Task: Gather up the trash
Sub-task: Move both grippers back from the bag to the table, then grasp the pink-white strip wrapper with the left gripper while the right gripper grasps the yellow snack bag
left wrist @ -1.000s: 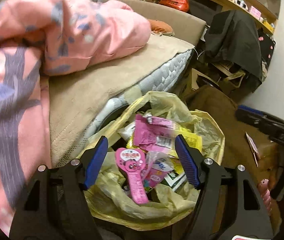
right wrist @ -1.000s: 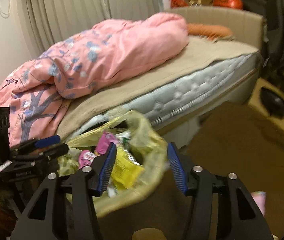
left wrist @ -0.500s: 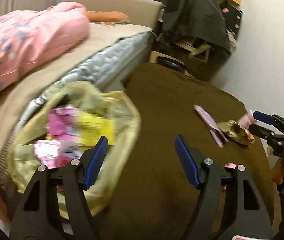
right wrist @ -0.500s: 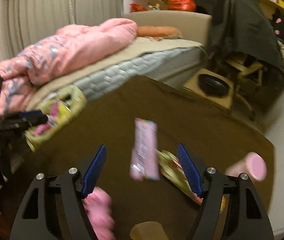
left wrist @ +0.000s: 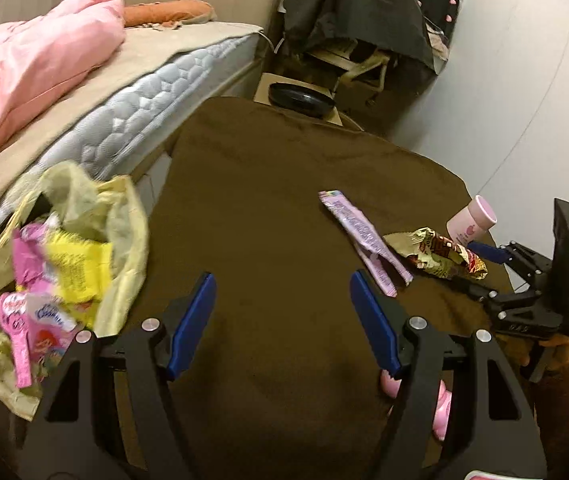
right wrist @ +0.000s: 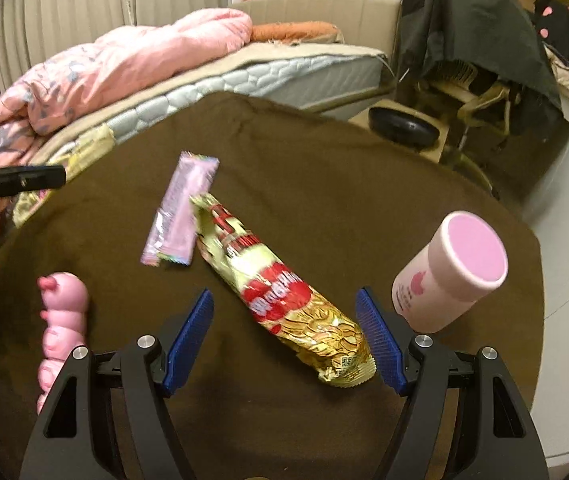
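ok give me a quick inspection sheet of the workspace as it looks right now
Surface: brown cloth-covered table.
Job's things: pink wrapper and gold-red wrapper lie touching on the table; yellow trash bag at its edge, full of wrappers.
Clutter: upright pink-lidded bottle; pink toy.
Grippers: left gripper open, empty; right gripper open, straddling the gold-red wrapper.
Cables: nothing seen.
Surroundings: bed with pink duvet; dark clothes on a chair.
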Demonstrator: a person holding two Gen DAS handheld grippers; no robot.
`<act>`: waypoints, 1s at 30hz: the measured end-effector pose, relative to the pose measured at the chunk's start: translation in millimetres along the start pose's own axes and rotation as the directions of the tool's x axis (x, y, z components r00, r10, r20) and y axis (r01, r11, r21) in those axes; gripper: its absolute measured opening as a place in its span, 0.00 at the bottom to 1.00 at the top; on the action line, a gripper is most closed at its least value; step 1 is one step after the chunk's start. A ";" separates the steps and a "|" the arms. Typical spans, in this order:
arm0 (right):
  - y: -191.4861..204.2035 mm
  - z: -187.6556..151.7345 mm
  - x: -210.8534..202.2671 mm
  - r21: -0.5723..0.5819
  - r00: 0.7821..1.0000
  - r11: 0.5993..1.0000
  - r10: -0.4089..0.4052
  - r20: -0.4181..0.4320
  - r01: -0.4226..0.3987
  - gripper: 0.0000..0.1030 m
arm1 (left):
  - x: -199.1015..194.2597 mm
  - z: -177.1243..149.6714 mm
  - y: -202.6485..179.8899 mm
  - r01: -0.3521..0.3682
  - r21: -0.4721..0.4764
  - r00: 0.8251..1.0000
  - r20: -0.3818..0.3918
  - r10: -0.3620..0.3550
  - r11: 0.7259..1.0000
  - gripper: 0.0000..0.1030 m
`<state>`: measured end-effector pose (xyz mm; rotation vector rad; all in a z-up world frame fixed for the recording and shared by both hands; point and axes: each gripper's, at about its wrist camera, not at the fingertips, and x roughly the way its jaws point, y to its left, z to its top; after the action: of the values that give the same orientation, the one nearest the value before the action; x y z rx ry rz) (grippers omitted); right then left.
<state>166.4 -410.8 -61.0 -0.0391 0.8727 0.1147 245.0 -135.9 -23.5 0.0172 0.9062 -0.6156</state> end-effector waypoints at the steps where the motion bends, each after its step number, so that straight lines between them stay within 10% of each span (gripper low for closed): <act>1: 3.5 -1.6 -1.0 -0.003 1.000 1.000 0.008 0.004 -0.008 0.67 | 4.9 4.1 -5.1 0.006 0.014 1.000 -0.005 -0.006 1.000 0.65; 11: 15.3 -33.9 -41.2 -0.006 0.999 0.999 0.041 0.032 -0.041 0.67 | 74.4 39.9 -48.6 0.052 0.091 0.991 -0.130 -0.040 0.995 0.69; 16: 13.4 -46.2 -67.0 -0.013 0.997 1.000 -0.003 0.080 0.004 0.67 | 113.3 50.7 -71.1 -0.035 0.167 0.980 -0.188 0.066 0.985 0.68; 30: 8.8 -39.8 -48.6 -0.078 0.996 0.997 0.010 0.090 -0.003 0.67 | 81.2 28.0 -32.1 -0.021 0.321 0.981 -0.178 0.082 0.947 0.57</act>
<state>104.1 -409.4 -49.2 -0.1033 0.7775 0.1558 286.4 -209.9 -58.4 0.3949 0.9781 -0.7145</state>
